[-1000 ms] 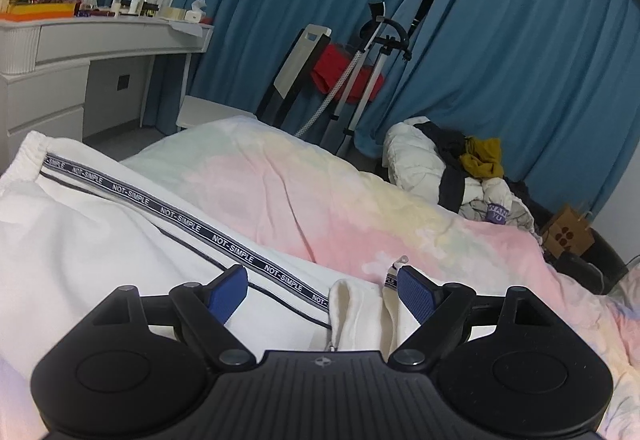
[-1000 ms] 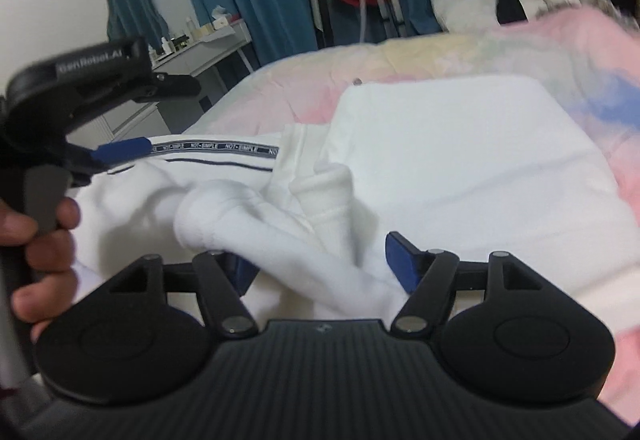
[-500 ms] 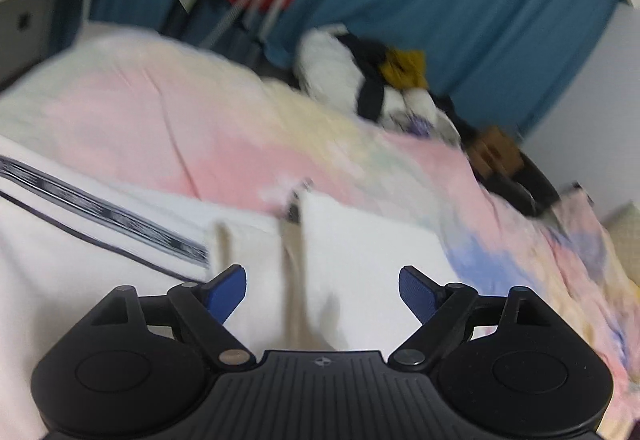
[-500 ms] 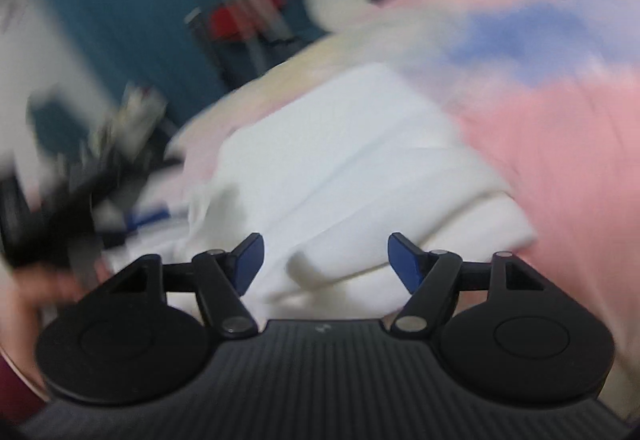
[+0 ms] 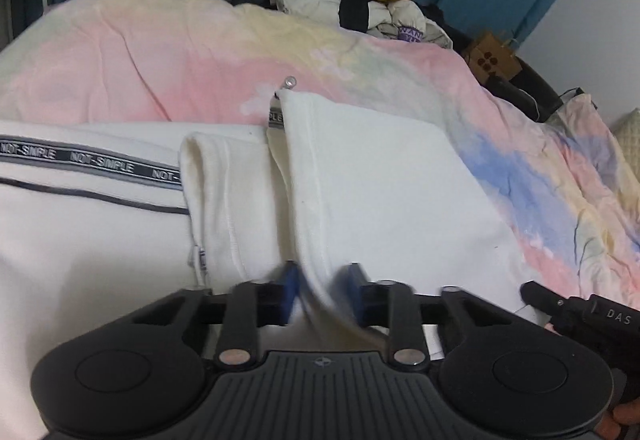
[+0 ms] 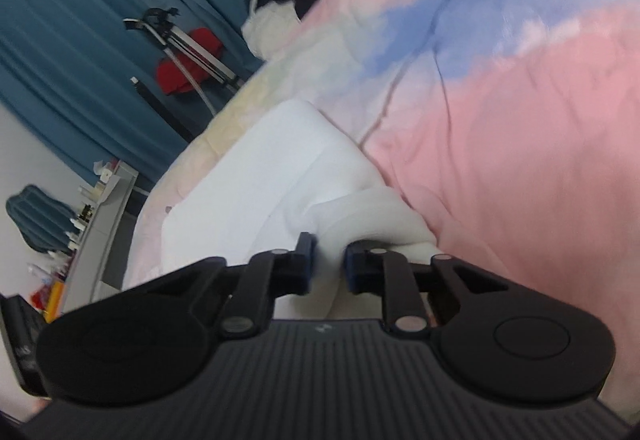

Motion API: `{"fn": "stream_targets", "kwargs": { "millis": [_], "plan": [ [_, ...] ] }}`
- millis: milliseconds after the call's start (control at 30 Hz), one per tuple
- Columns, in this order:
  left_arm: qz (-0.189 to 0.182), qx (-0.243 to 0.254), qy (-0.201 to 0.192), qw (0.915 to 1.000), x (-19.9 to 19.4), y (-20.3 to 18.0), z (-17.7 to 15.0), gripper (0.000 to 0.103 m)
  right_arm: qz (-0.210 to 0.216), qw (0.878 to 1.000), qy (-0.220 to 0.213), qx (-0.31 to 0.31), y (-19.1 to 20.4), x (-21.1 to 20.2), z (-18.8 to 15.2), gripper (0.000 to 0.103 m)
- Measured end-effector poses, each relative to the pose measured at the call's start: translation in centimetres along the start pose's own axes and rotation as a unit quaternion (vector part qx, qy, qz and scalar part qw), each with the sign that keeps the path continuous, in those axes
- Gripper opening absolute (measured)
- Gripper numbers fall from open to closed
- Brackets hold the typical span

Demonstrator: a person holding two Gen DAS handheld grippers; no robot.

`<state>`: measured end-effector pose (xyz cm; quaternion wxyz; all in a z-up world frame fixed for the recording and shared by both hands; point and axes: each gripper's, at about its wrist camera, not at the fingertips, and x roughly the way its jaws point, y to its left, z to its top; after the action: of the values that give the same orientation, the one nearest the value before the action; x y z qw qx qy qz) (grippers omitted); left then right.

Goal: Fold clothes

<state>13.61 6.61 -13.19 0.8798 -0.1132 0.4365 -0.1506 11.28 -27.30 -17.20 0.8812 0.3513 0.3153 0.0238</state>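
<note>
Both your grippers have dropped closer onto the white garment [image 5: 380,176] and their jaws have just been closing.

Left wrist view: your left gripper [image 5: 322,294] pinches a raised fold of the garment's near edge. The garment lies flat on the pastel bedspread [image 5: 168,52].

Right wrist view: your right gripper [image 6: 328,264] clamps a bunched roll of white cloth, bedspread to its right.

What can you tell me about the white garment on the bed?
The white garment looks like soft, thick knit, lying partly folded on the pastel bed cover. A dark band reading NOT-SIMPLE crosses its left part, above a thin dark line. Both grippers have just been closing: the left gripper pinches a raised fold, the right gripper a bunched edge.
</note>
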Motion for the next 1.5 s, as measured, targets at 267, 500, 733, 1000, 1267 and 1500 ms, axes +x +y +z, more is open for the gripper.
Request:
{"fn": "stream_targets", "kwargs": {
  "millis": [267,500,733,1000,1267,1500],
  "plan": [
    [-0.06,-0.038,-0.046,0.9965,-4.0,-0.1,-0.2,0.007,-0.063,0.998,-0.018,-0.004,-0.1,-1.5,-1.5,0.013],
    [-0.022,-0.043,-0.018,0.9987,-3.0,0.3,-2.2,0.008,-0.072,0.997,0.012,-0.018,-0.7,-2.0,-2.3,0.016],
    [-0.053,-0.09,-0.061,0.9926,-5.2,1.9,-2.0,0.048,-0.065,0.989,-0.006,-0.131,3.3,-4.4,-4.5,0.016],
    [-0.061,-0.123,-0.063,0.9886,-2.6,3.1,1.3,0.061,0.029,0.965,-0.012,-0.26,7.7,-4.9,-7.1,0.017],
    [-0.081,-0.151,-0.049,0.9841,2.7,5.0,3.1,0.023,0.074,0.938,0.028,-0.338,10.1,0.8,-8.1,0.017],
    [-0.089,-0.166,-0.074,0.9793,0.5,5.1,3.7,0.008,0.123,0.943,0.054,-0.304,9.7,2.3,-7.0,0.017]
  ]
}}
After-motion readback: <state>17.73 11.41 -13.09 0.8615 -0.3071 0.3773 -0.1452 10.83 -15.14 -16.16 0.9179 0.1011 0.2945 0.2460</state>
